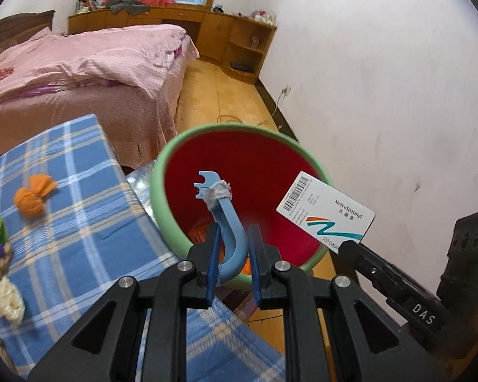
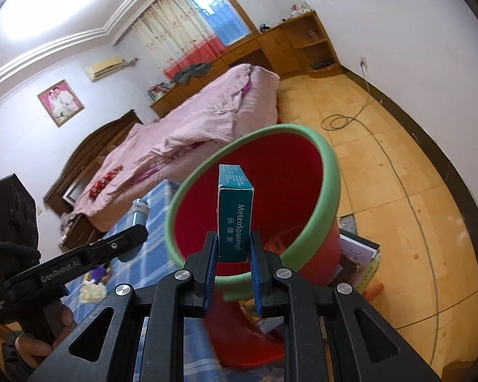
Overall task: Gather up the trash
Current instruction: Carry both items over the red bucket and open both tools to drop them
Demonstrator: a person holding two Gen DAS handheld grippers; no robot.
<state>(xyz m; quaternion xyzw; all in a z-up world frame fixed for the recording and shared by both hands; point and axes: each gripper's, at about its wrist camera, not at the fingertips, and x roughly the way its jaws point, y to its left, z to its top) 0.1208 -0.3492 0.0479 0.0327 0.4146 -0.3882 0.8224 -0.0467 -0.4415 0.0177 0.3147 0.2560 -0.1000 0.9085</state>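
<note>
A red bin [image 1: 258, 159] with a green rim stands on the floor beside the table. My left gripper [image 1: 234, 232] is shut on a curved blue plastic piece [image 1: 228, 213] with a grey wad of tape near its notched tip, held over the bin's near rim. At the right of this view my right gripper [image 1: 350, 246] grips a white and teal medicine box [image 1: 325, 210] at the bin's right rim. In the right wrist view the right gripper [image 2: 234, 238] is shut on that box [image 2: 235, 219], upright in front of the bin's mouth [image 2: 290, 172]. The left gripper [image 2: 137, 232] shows at the left.
A table with a blue plaid cloth [image 1: 79, 222] carries an orange paper ball [image 1: 32, 200] and a white wad [image 1: 0, 296]. A bed with pink bedding [image 1: 79, 73] stands beyond. Books [image 2: 360, 254] lie beside the bin and a cable [image 2: 337, 122] loops on the wooden floor.
</note>
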